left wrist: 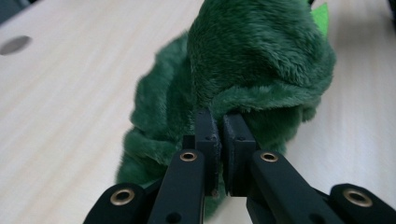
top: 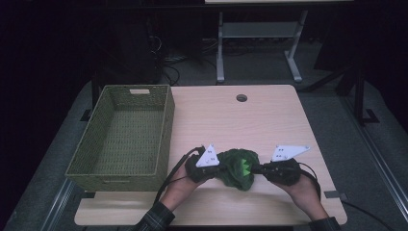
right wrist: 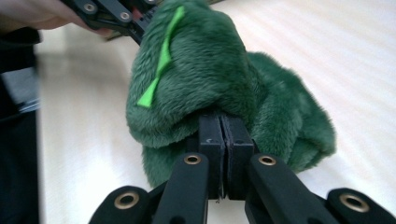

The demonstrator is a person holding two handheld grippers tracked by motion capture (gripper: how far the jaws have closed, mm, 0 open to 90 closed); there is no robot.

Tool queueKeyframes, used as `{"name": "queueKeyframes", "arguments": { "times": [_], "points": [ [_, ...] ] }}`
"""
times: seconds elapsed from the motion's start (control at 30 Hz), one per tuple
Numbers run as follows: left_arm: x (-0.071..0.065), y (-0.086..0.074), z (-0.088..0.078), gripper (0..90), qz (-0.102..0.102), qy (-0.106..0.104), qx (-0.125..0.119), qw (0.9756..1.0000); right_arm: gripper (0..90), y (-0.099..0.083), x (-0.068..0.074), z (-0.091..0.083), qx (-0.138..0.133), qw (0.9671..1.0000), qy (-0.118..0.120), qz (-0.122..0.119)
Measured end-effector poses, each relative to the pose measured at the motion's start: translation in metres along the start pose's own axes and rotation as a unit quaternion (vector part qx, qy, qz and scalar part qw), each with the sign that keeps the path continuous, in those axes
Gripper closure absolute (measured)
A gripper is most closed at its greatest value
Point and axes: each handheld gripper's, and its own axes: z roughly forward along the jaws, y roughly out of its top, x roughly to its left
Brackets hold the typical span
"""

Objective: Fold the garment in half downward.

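A dark green plush toy (top: pixel 239 167) with bright green spikes hangs between my two grippers near the table's front edge. My left gripper (top: pixel 217 168) is shut on the toy's left side. In the left gripper view the jaws (left wrist: pixel 221 122) pinch a fold of green fur (left wrist: pixel 261 56). My right gripper (top: pixel 257 169) is shut on the toy's right side. The right gripper view has its jaws (right wrist: pixel 221 125) pressed together on the plush (right wrist: pixel 196 70), with a bright green spike (right wrist: pixel 161 65) on top and the left gripper's jaws behind the toy at the upper left.
An olive woven basket (top: pixel 166 125) stands on the left part of the wooden table (top: pixel 231 120), left of my left hand. A round cable hole (top: pixel 241 98) lies near the table's far edge. Desk legs and cables stand beyond.
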Motion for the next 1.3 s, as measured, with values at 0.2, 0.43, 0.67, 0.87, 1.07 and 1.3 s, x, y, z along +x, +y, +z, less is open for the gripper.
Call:
{"name": "queueKeyframes", "arguments": {
  "times": [0.2, 0.43, 0.67, 0.87, 1.07, 1.3],
  "points": [
    [-0.013, -0.017, 0.002, 85.9, 0.013, -0.025, 0.017, 0.9995, 88.1, -0.011, 0.016, 0.008, 0.041, 0.9985, 0.035, -0.009],
    [-0.015, -0.03, 0.01, 86.7, 0.019, -0.043, 0.046, 0.9978, 88.8, -0.023, 0.019, 0.024, 0.097, 0.9944, 0.04, -0.006],
    [-0.02, -0.036, 0.016, 87.3, 0.03, -0.04, 0.061, 0.9969, 89.1, -0.03, 0.017, 0.028, 0.122, 0.9922, 0.027, -0.005],
    [-0.003, -0.03, 0.025, 86.8, 0.02, -0.01, 0.068, 0.9975, 89.0, -0.027, 0.014, 0.036, 0.117, 0.993, 0.008, -0.006],
    [0.006, -0.028, 0.021, 71.4, -0.016, -0.004, 0.043, 0.9989, 77.1, -0.024, 0.011, 0.037, 0.096, 0.9953, 0.006, 0.003],
    [-0.002, -0.023, 0.005, 53.3, -0.027, -0.005, 0.039, 0.9989, 57.8, -0.02, 0.012, 0.009, 0.055, 0.9983, 0.0, 0.02]
  ]
}}
